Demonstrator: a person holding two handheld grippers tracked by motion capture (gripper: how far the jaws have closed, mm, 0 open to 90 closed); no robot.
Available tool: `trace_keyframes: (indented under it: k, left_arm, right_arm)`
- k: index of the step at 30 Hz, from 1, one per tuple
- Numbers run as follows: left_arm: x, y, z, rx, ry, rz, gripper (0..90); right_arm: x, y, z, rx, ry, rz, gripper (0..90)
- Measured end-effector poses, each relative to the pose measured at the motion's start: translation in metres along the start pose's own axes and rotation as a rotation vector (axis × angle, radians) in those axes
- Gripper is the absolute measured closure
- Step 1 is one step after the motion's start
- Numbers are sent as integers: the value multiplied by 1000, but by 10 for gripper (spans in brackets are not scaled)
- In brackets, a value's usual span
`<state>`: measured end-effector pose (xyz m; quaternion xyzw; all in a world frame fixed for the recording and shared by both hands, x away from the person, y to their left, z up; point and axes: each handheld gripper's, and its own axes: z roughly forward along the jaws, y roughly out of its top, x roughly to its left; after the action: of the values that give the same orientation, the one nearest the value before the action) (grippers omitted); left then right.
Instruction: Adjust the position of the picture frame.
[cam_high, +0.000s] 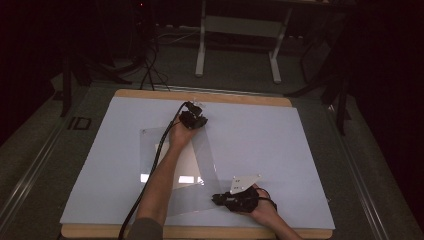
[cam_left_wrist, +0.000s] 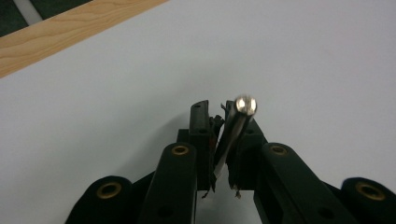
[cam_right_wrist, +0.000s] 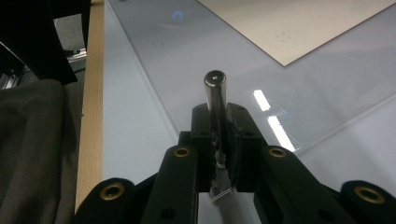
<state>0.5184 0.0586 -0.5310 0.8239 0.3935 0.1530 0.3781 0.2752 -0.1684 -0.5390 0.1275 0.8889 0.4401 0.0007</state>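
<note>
Your left gripper (cam_left_wrist: 224, 112): matt black plastic jaws with brass-coloured rivets, pinching a polished metal rod (cam_left_wrist: 236, 126), its rounded tip glossy. Your right gripper (cam_right_wrist: 219, 121): same matt black plastic, on a duller, brushed-looking metal rod (cam_right_wrist: 215, 95). Table (cam_high: 280, 145): smooth matt pale top, bare wood grain along its edges. Clear glossy plastic sheet (cam_high: 200, 150) mirrors the lamps; matt cream paper (cam_high: 187, 165) beneath it.
</note>
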Motion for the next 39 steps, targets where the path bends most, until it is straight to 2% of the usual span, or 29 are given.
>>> trace_keyframes:
  k: [2,4,8,15,16,17,19,22,25,26,30,32,33,34,35,36,38,39]
  left_arm:
    - [2,-5,-2,-24,-19,-14,802]
    - [4,-6,-3,-25,-27,-17,806]
    - [3,-7,-4,-23,-26,-9,824]
    - [0,-7,-4,-19,1,17,846]
    - [-4,-5,-5,-3,35,42,846]
    - [-5,-4,-5,2,40,46,852]
    - [-5,-3,-5,6,44,50,853]
    - [1,-1,-10,3,62,26,853]
    - [14,1,-23,4,75,-16,854]
    - [21,0,-29,-2,77,-36,854]
    - [46,-4,-59,-9,77,-88,854]
    - [53,-7,-71,-3,75,-84,854]
    - [53,-7,-71,-3,75,-84,854]
    - [58,-9,-82,2,72,-74,854]
    - [60,-10,-87,6,71,-68,855]
    - [61,-10,-91,20,72,-57,855]
    - [64,-11,-97,28,81,-64,855]
    - [65,-12,-99,40,85,-66,855]
  right_arm:
    - [0,0,0,1,3,6,820]
    - [0,0,0,0,2,6,820]
    - [0,0,0,0,-1,13,818]
    - [2,1,0,6,-14,32,822]
    - [2,2,0,13,-18,51,823]
    - [4,4,0,24,-37,72,823]
    - [2,4,-2,11,-29,109,819]
    - [-3,7,-9,-23,-22,163,813]
    - [-10,10,-22,-62,-58,197,809]
    - [-14,11,-27,-72,-75,208,807]
    - [-39,14,-54,-141,-206,268,792]
    - [-56,16,-68,-177,-274,291,790]
    - [-56,16,-68,-177,-274,291,790]
    - [-61,18,-72,-192,-303,298,791]
    - [-81,22,-82,-218,-350,328,793]
    - [-89,24,-85,-221,-367,340,796]
    - [-107,27,-88,-225,-390,365,795]
    - [-119,29,-88,-219,-385,375,794]
